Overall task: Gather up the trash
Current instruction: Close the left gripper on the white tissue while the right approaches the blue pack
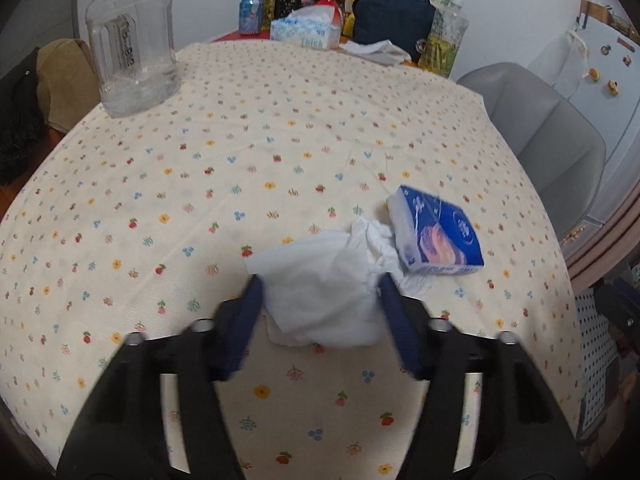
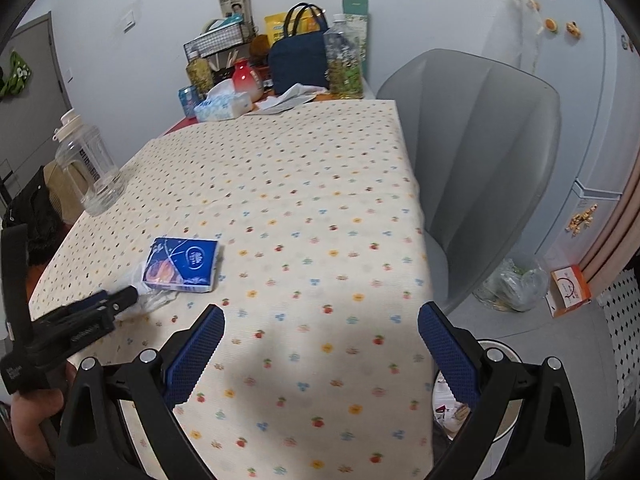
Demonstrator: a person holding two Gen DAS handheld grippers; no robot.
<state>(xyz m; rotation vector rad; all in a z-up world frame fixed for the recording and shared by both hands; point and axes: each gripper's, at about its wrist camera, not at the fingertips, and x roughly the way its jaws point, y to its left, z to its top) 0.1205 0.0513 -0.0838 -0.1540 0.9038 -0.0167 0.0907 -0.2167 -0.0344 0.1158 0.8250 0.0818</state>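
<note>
Flowered cloth on table, mostly bare | blue tissue pack kept, not trash | crumpled white tissue just beside it, between my left gripper fingers, set narrow around it, grip not certain | my right gripper wide, empty, over bin, likely waiting.

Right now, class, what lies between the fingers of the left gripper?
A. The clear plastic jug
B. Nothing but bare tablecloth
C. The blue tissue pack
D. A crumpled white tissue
D. In the left wrist view the left gripper has its fingers spread either side of the crumpled white tissue; the blue tissue pack lies beside it to the right, and the clear plastic jug stands far off.
</note>
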